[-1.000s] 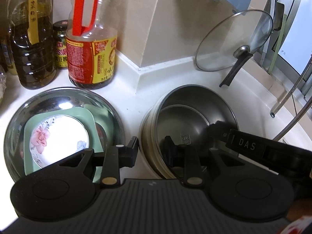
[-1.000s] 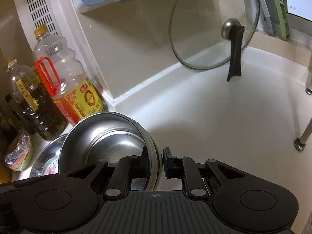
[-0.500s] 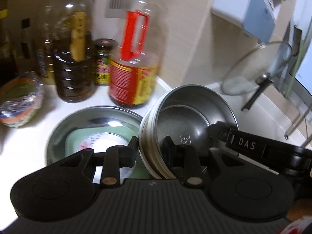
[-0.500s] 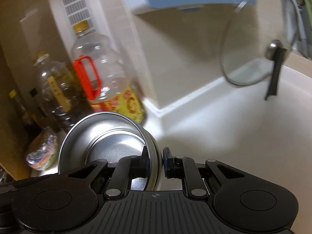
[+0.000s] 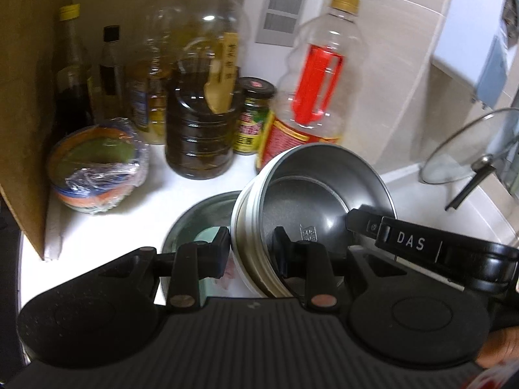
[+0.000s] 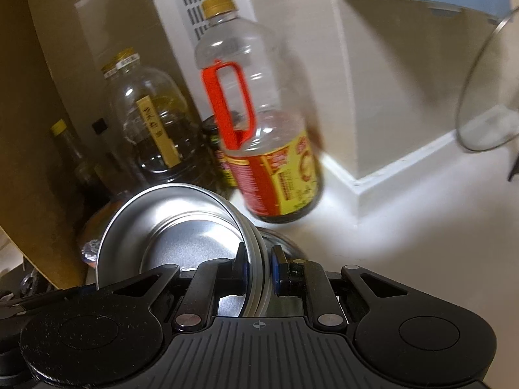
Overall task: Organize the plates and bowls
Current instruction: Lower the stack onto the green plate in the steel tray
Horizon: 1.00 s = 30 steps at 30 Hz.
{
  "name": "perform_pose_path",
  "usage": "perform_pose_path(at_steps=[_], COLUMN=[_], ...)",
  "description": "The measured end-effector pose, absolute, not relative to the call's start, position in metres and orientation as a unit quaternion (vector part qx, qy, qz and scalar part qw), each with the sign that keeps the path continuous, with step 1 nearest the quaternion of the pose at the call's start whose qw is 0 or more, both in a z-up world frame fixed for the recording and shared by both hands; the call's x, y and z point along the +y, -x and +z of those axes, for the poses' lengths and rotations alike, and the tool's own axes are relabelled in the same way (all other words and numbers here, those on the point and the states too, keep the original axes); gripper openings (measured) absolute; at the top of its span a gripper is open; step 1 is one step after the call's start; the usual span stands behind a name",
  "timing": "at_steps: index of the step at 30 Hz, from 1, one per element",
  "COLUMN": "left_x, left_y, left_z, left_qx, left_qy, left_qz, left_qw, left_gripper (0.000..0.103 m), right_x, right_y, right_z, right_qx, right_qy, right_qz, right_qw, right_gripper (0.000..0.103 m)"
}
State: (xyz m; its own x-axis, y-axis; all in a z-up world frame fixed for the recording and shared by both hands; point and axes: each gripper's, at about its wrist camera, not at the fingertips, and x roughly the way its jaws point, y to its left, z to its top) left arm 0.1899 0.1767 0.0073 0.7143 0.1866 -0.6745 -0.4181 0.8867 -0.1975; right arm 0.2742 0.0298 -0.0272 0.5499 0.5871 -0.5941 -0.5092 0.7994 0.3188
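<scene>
A stack of nested steel bowls (image 5: 311,188) hangs tilted above the white counter, held from two sides. My left gripper (image 5: 251,246) is shut on its near left rim. From the right, one finger (image 5: 366,223) of my right gripper reaches over the opposite rim. In the right wrist view my right gripper (image 6: 259,262) is shut on the rim of the stack (image 6: 181,227). Under the stack lies a wide steel basin (image 5: 201,214) holding a green square plate (image 5: 207,236) and a floral plate (image 5: 227,278), both mostly hidden.
Behind the basin stand a red-handled oil bottle (image 5: 311,103), a dark oil bottle (image 5: 201,123), a small jar (image 5: 253,113) and more bottles. A film-wrapped bowl (image 5: 97,175) sits at the left by a brown panel (image 5: 26,97). A glass lid (image 5: 470,149) leans on the right wall.
Both grippers have carried the bowl stack to the left and a little up, from beside the basin to over it. The bottles have come into view and the lid has slid right.
</scene>
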Motion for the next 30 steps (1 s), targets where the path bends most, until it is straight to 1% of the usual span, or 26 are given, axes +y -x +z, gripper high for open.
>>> perform_pose_path(at_steps=[16, 30], left_x=[0.196, 0.197], left_y=[-0.192, -0.197], left_z=[-0.007, -0.012], left_qx=[0.366, 0.374], left_qy=[0.191, 0.192], left_qz=[0.177, 0.174], left_qw=[0.894, 0.890], left_gripper=[0.025, 0.025], right_x=[0.051, 0.052], right_y=[-0.284, -0.288], right_z=[-0.040, -0.041], right_qx=[0.393, 0.402], right_qy=[-0.044, -0.044], right_qz=[0.314, 0.307], right_qw=[0.863, 0.862], right_gripper=[0.014, 0.014])
